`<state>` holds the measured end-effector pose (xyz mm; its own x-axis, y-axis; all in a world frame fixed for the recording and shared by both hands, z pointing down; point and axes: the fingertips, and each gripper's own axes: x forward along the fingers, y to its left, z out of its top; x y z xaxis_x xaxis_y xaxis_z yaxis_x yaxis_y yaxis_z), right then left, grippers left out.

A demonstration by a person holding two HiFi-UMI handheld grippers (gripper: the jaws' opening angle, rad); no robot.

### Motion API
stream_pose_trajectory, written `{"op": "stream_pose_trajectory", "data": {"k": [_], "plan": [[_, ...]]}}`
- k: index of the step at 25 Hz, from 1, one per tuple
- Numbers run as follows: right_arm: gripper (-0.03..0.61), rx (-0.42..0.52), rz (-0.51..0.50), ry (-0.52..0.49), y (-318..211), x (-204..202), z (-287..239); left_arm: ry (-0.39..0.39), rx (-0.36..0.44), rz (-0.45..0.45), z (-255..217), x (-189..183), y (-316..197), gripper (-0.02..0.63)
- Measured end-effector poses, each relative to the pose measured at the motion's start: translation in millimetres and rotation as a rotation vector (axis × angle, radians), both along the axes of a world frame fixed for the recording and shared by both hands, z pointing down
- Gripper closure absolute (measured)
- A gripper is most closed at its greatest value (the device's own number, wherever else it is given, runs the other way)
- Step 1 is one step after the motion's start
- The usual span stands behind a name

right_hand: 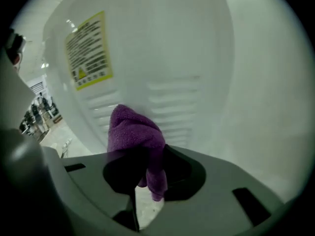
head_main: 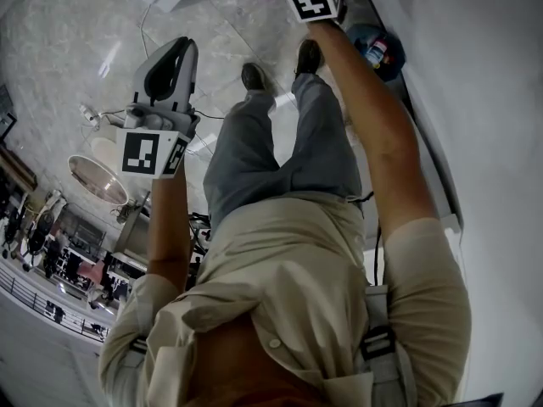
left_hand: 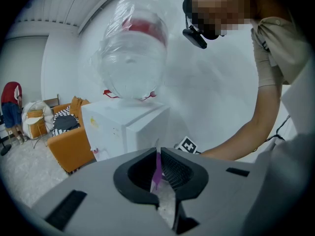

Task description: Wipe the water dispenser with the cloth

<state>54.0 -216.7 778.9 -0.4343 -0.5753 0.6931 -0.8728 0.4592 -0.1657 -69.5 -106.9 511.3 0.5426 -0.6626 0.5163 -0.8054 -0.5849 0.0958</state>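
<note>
Ahead of right gripper: water dispenser vented panel fills view, purple cloth close against it. White wall just right. Open floor left. Orange sofa near dispenser's other side. Plastic-wrapped bottle occupies top.

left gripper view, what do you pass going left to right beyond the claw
figure in red → orange armchair → water dispenser → marker cube → person's forearm
</note>
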Motion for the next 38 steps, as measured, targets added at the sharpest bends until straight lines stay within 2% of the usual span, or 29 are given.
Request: {"op": "stream_pose_trajectory", "data": {"k": [5,7,10,17,21,24,29,34,38], "plan": [[0.485,0.091,0.274,0.02,-52.5,83.7,-12.8,-0.004,-0.007,-0.007,6.4,-5.1,1.3,0.571],[0.485,0.092,0.315,0.011,-56.5,92.2,-13.4,-0.005,-0.007,-0.007,7.7,-6.3,1.6,0.571],[0.486,0.072,0.326,-0.006,-52.2,88.0,-11.6,-0.005,-0.008,-0.002,9.4,-6.4,-1.2,0.571],[0.488,0.003,0.278,-0.065,-26.6,43.4,-2.4,-0.002,-0.005,0.012,9.6,-0.4,-6.9,0.571],[0.488,-0.098,0.172,-0.11,14.4,-15.6,15.5,0.007,-0.007,0.017,13.0,2.1,-6.8,0.571],[0.488,-0.127,0.083,-0.131,38.0,-56.6,17.0,0.015,-0.01,0.017,15.6,3.6,-7.5,0.571],[0.488,-0.167,-0.019,-0.166,60.3,-92.0,14.5,0.009,-0.018,0.019,19.4,3.2,-6.5,0.571],[0.488,-0.165,-0.07,-0.159,57.5,-86.9,17.9,0.012,-0.014,0.014,16.9,1.8,-5.3,0.571],[0.488,-0.069,-0.034,-0.033,32.3,-42.8,14.0,0.011,-0.003,0.005,11.1,-1.0,-3.6,0.571]]}}
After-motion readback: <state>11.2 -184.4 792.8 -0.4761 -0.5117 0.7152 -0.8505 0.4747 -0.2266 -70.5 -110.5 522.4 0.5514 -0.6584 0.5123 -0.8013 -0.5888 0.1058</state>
